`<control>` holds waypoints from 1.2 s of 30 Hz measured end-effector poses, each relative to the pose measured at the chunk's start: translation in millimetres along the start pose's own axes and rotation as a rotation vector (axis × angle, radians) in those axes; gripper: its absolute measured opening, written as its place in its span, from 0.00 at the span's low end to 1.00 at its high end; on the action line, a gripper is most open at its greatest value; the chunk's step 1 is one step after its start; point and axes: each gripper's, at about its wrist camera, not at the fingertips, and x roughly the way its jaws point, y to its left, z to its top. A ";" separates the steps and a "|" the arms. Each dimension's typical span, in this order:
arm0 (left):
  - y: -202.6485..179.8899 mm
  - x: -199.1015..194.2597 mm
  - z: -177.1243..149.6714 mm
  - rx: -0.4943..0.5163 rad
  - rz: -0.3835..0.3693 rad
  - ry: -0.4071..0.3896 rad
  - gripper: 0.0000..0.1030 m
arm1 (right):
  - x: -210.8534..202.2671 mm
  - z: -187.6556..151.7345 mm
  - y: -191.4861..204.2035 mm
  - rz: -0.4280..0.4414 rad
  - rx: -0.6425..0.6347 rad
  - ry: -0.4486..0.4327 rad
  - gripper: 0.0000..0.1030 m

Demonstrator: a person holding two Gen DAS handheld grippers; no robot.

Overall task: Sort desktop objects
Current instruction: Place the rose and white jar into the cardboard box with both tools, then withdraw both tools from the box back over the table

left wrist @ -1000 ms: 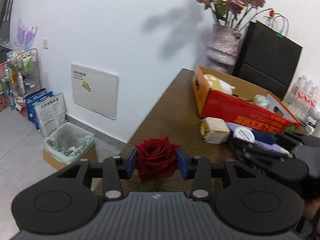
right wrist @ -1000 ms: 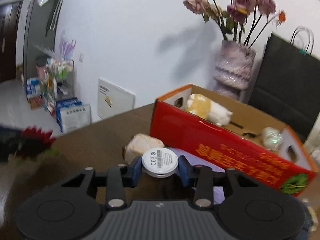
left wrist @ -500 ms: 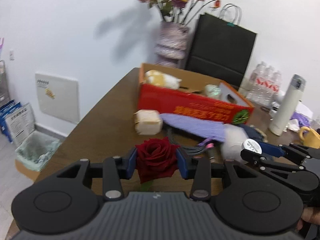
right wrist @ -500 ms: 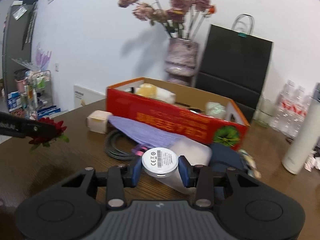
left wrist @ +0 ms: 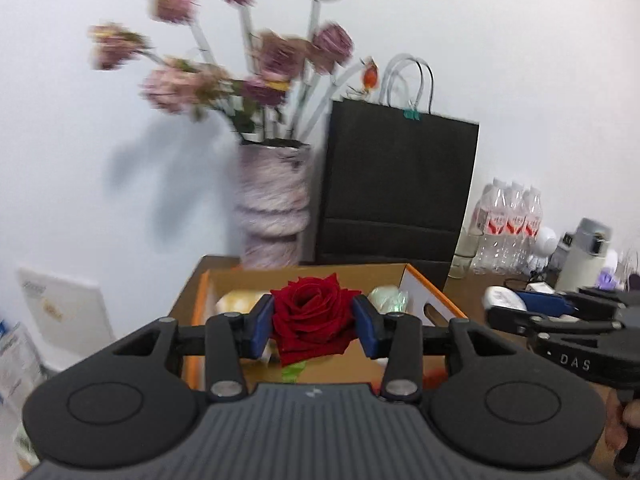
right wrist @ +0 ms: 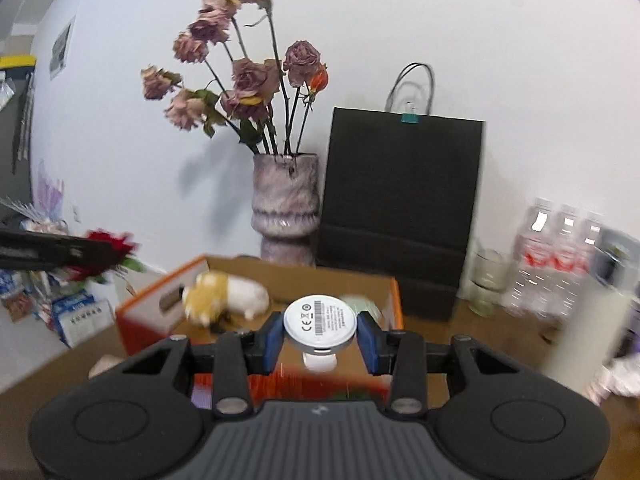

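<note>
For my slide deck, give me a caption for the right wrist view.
Right gripper holds a white round device above the open cardboard box, vase behind.

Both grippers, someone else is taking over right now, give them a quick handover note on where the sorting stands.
Left gripper: shut on a red rose, held above the open cardboard box.
Right gripper: shut on a round white gadget, also in front of the box.
In the box: a plush toy and a pale green item.
Done: both items picked up.
Left: probably drop each into the box, then clear whatever remains on the table.
</note>
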 end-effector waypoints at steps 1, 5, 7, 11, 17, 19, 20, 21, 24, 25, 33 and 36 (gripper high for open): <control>-1.5 23.8 10.8 -0.017 0.006 0.039 0.42 | 21.1 11.3 -8.7 0.034 0.024 0.030 0.37; -12.0 118.0 35.0 -0.040 -0.018 0.181 0.42 | 119.7 34.0 -34.1 0.101 0.132 0.221 0.37; -15.3 161.9 36.5 -0.023 0.017 0.250 0.42 | 168.8 38.7 -38.8 0.114 0.155 0.337 0.37; -4.9 228.6 25.8 -0.082 0.054 0.394 0.42 | 227.1 41.3 -35.9 0.124 0.166 0.485 0.37; 0.3 255.7 16.0 -0.105 0.021 0.424 0.55 | 275.9 18.8 -29.8 0.074 0.137 0.611 0.37; 0.3 252.6 17.9 -0.110 0.007 0.419 0.62 | 281.9 12.9 -27.6 0.072 0.147 0.620 0.42; 0.5 250.9 20.5 -0.107 0.005 0.411 0.62 | 284.0 11.0 -27.7 0.070 0.156 0.620 0.50; 1.3 247.5 22.8 -0.105 -0.004 0.408 0.62 | 283.8 9.9 -29.2 0.070 0.175 0.610 0.59; 7.9 229.8 30.5 -0.124 -0.029 0.403 0.66 | 272.0 13.9 -37.8 0.080 0.241 0.576 0.64; 9.2 222.9 33.7 -0.128 -0.028 0.400 0.69 | 266.5 17.5 -40.9 0.083 0.254 0.563 0.64; 16.3 156.6 46.7 -0.094 0.012 0.434 0.98 | 218.0 45.4 -46.8 0.039 0.210 0.564 0.83; 19.1 128.3 47.8 -0.093 0.030 0.439 1.00 | 196.2 53.3 -50.5 0.028 0.226 0.551 0.84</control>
